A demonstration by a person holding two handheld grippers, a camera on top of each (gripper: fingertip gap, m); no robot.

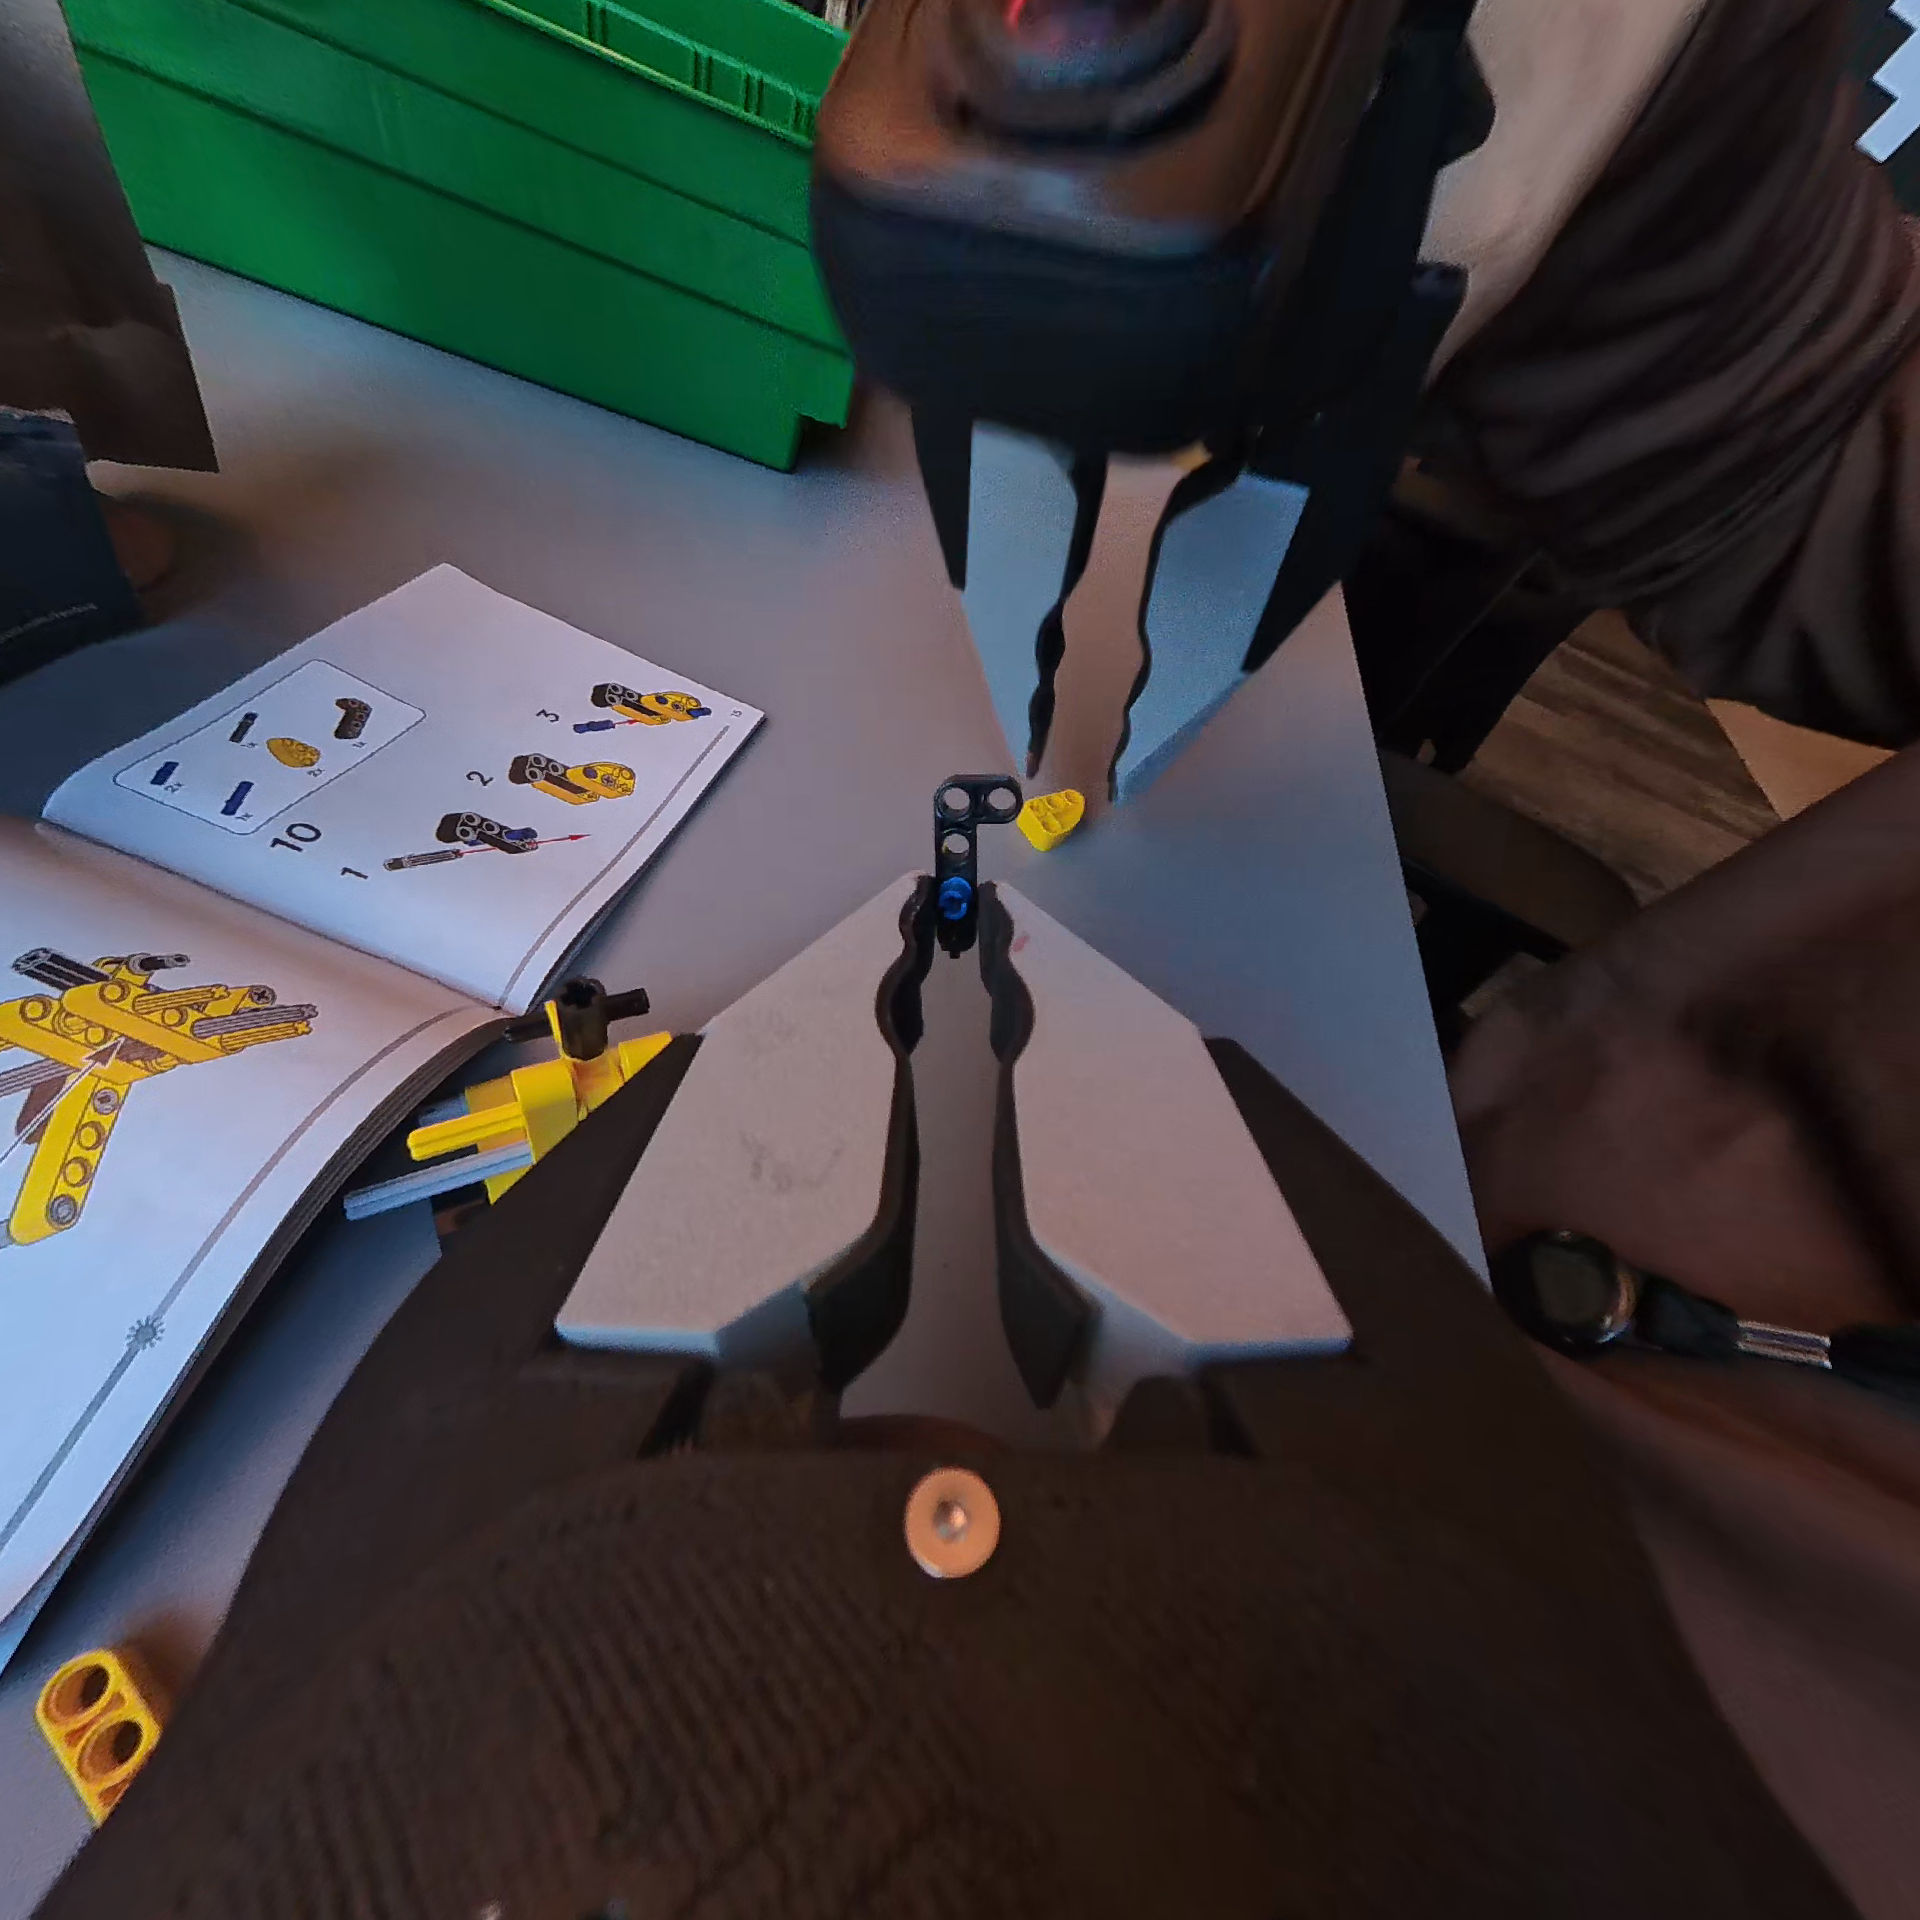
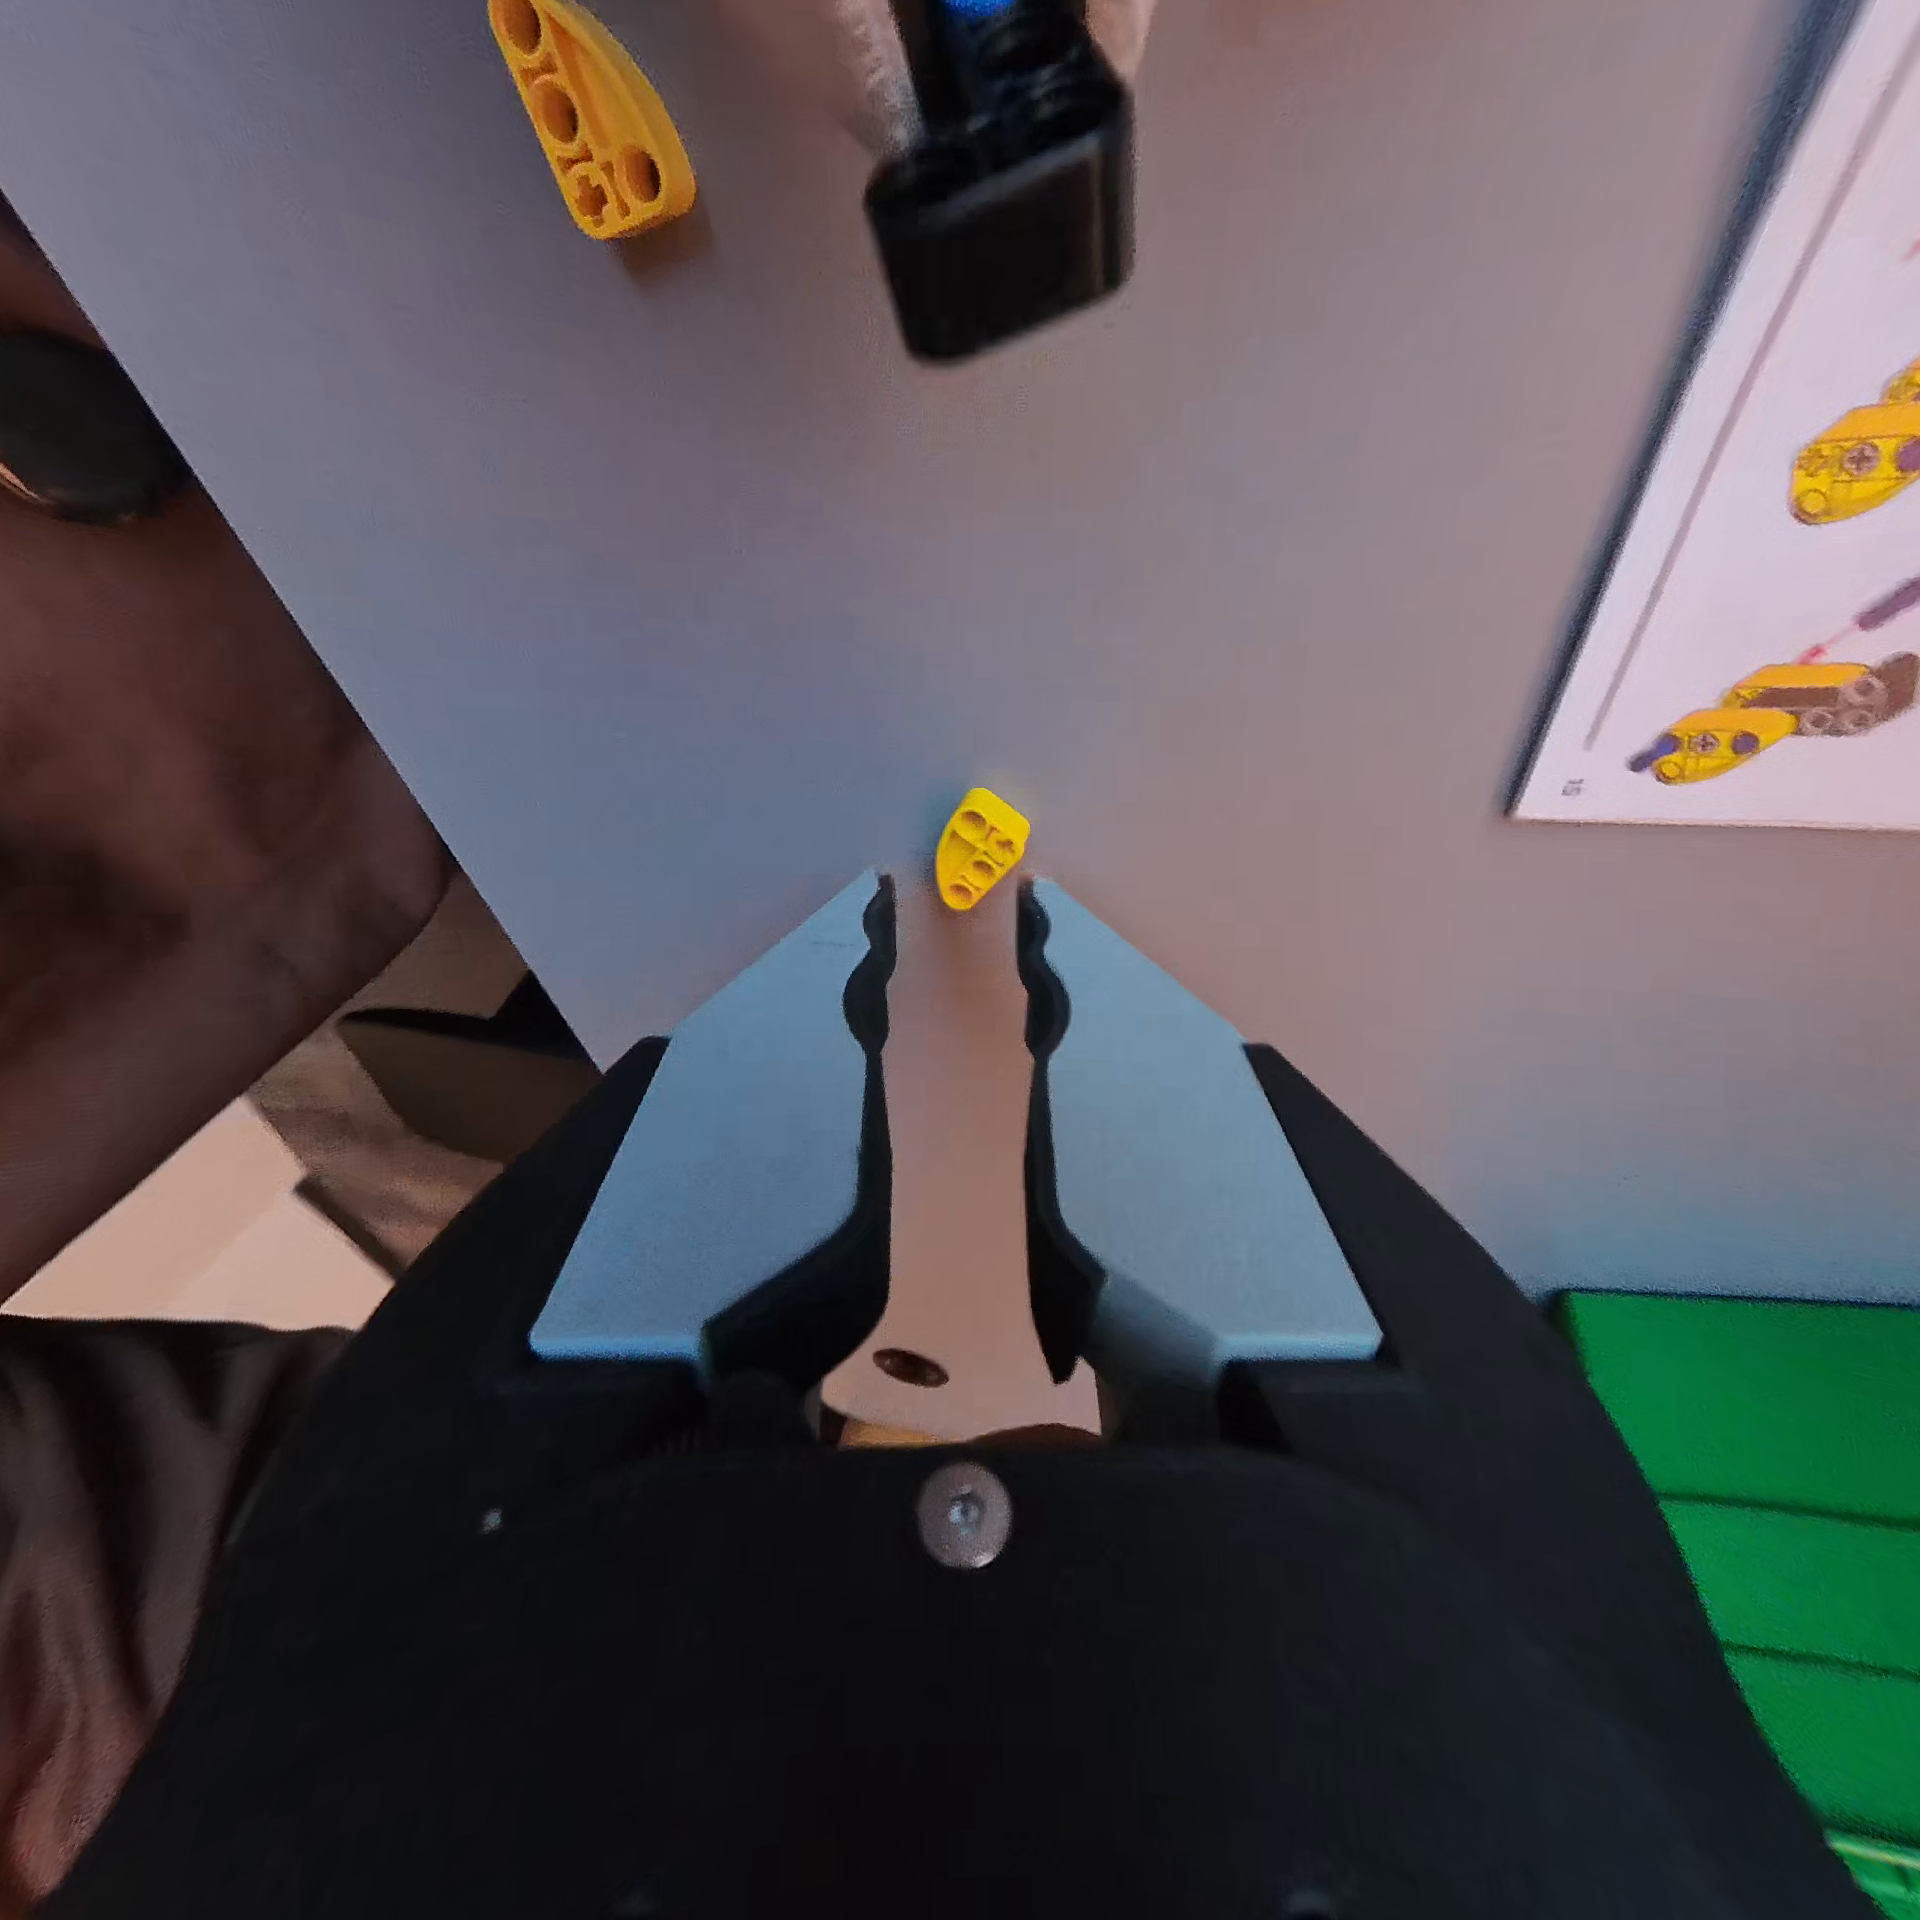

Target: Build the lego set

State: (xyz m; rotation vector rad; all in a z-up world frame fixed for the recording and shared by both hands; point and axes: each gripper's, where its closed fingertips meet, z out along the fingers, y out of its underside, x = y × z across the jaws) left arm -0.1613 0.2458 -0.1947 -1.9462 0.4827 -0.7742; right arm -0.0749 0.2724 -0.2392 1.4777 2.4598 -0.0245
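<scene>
A: Where do the pieces sit?

B: The left tongs (image 1: 951, 904) are clamped on a black L-shaped beam (image 1: 968, 821) with a blue pin (image 1: 953, 899) through its lower hole, held upright above the grey bench (image 1: 623, 540); the small yellow curved piece (image 2: 980, 847) lies flat on the bench just beyond the right tongs (image 2: 956, 883), whose jaws stand narrowly apart and hold nothing.

A: How will that yellow piece handle?

B: Light, stiff plastic, I judge, and smooth enough to skate on the bench; its rounded edge could squirt out of a pinch, so I would take it across the two flat faces or the straighter sides, low and square.

A: Anything else near?

B: A second yellow curved piece (image 2: 587, 120) lies farther off in the right wrist view; the open instruction booklet (image 1: 416, 748) lies to the left with a yellow sub-assembly (image 1: 530, 1112) touching its edge; a green bin (image 1: 468, 208) stands behind.
</scene>
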